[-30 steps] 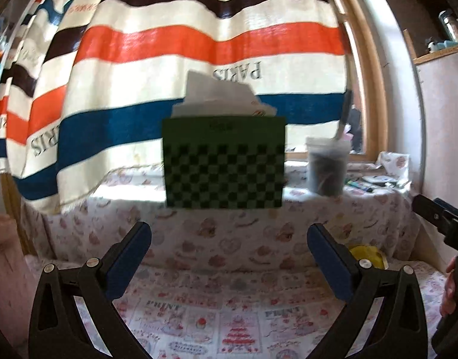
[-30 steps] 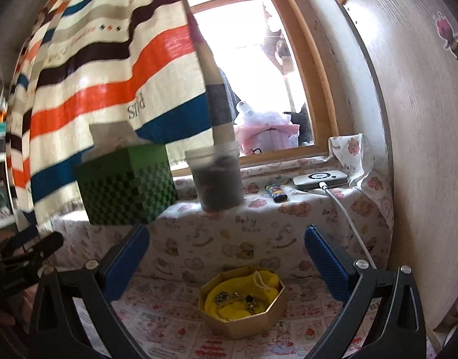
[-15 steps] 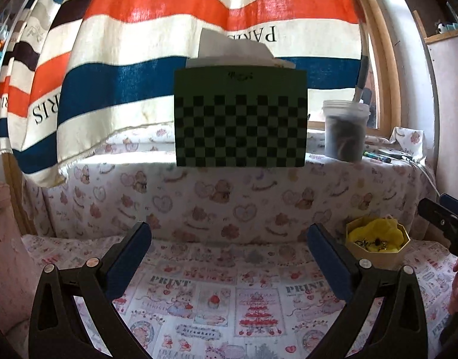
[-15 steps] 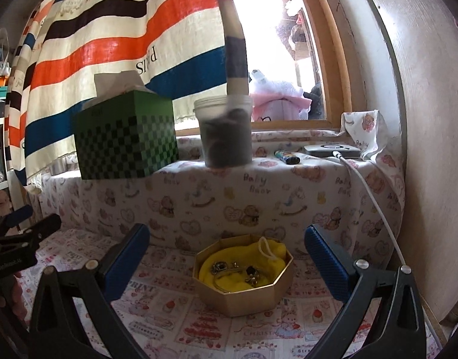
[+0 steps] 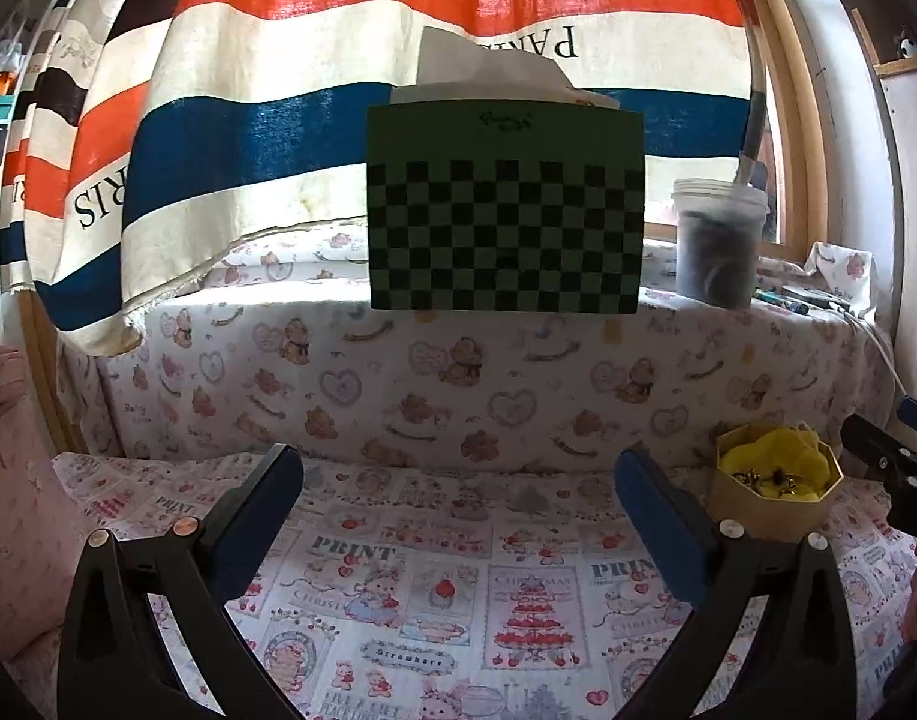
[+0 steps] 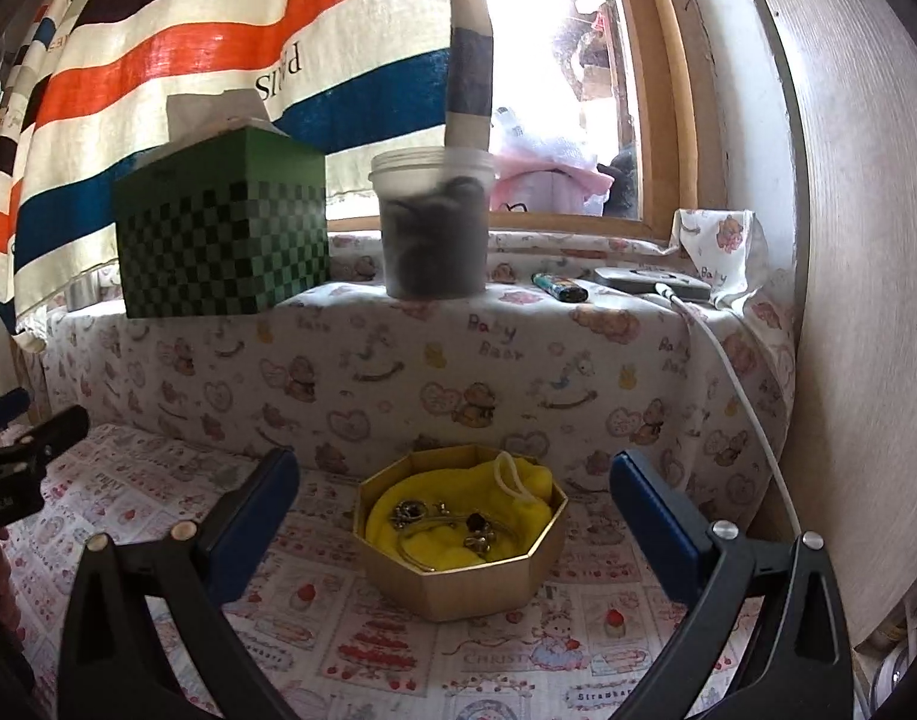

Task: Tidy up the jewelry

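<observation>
Right wrist view: the right gripper (image 6: 455, 495) hangs over the printed cloth (image 6: 338, 624) with its blue-padded fingers (image 6: 251, 510) spread wide and nothing between them. The gold box (image 6: 464, 582) sits on the cloth in the gap between the fingers, a little beyond their tips. It is eight-sided and open at the top, lined with yellow fabric (image 6: 422, 531). On the fabric lies the jewelry (image 6: 452, 525), a small tangle of metal pieces (too small to tell apart). Behind the box rises a cloth-covered ledge (image 6: 398, 354), bearing a green checkered tissue box (image 6: 218, 228), a plastic jar (image 6: 432, 222) with dark contents, a lighter (image 6: 559, 287) and a flat device (image 6: 650, 282) with a white cable (image 6: 740, 396). A striped towel (image 6: 188, 54) hangs behind them. In the left wrist view the left gripper (image 5: 458, 495) also has its fingers (image 5: 656, 516) wide apart and empty, held above bare cloth (image 5: 458, 588). The gold box (image 5: 773, 501) stands off to its right, just beside the tip of the right gripper (image 5: 893, 459) at the frame edge.
</observation>
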A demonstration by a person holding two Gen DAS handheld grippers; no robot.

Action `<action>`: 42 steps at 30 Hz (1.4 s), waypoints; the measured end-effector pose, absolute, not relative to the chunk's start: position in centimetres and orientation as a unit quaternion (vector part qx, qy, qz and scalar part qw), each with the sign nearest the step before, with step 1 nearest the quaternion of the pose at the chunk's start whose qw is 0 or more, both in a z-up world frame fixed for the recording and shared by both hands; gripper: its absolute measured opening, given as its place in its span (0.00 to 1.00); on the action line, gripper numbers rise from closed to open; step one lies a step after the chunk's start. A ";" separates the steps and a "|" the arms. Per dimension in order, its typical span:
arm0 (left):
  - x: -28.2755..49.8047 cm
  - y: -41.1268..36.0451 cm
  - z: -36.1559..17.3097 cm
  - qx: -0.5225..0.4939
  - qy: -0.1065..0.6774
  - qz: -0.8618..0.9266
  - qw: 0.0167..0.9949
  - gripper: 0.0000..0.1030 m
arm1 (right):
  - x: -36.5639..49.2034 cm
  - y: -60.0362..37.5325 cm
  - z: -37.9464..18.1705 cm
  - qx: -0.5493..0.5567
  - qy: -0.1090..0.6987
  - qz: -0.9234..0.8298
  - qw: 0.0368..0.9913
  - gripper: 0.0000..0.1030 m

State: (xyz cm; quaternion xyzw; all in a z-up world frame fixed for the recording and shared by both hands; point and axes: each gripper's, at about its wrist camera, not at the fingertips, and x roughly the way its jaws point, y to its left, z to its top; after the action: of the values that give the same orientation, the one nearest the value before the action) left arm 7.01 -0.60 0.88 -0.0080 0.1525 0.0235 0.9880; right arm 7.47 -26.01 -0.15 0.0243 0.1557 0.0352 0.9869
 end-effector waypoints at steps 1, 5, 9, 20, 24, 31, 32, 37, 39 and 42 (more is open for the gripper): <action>7.2 -0.6 0.8 -0.009 0.157 0.021 0.987 1.00 | 7.4 -26.0 -0.2 0.024 0.155 0.036 0.987 1.00; 7.1 -0.4 0.9 -0.015 0.154 0.025 0.988 1.00 | 7.3 -25.8 -0.1 0.020 0.153 0.042 0.987 1.00; 7.1 0.0 0.9 -0.025 0.156 0.021 0.987 1.00 | 7.3 -25.9 -0.1 0.022 0.154 0.044 0.987 1.00; 7.0 -0.6 0.9 -0.014 0.156 0.008 0.988 1.00 | 7.2 -25.8 0.0 0.023 0.156 0.046 0.986 1.00; 7.0 -0.8 0.9 -0.006 0.156 0.007 0.988 1.00 | 7.1 -25.6 0.0 0.019 0.155 0.048 0.987 1.00; 7.0 -0.8 0.9 -0.006 0.158 0.004 0.987 1.00 | 7.1 -25.7 0.0 0.020 0.156 0.049 0.986 1.00; 7.0 -0.8 0.9 -0.006 0.158 0.004 0.987 1.00 | 7.1 -25.7 0.0 0.020 0.156 0.049 0.986 1.00; 7.0 -0.8 0.8 -0.005 0.161 0.000 0.987 1.00 | 7.1 -25.7 0.0 0.021 0.158 0.050 0.986 1.00; 6.9 -1.0 0.8 -0.004 0.160 -0.002 0.987 1.00 | 7.2 -25.7 0.0 0.021 0.158 0.050 0.986 1.00; 6.9 -1.0 0.9 -0.002 0.158 -0.001 0.987 1.00 | 7.2 -25.7 0.0 0.021 0.159 0.050 0.986 1.00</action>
State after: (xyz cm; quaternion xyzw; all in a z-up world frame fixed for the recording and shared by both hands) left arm 6.88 -1.01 0.85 -0.0020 0.1584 -0.0008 0.9874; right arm 7.16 -25.67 -0.05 0.0215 0.1590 0.0503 0.9858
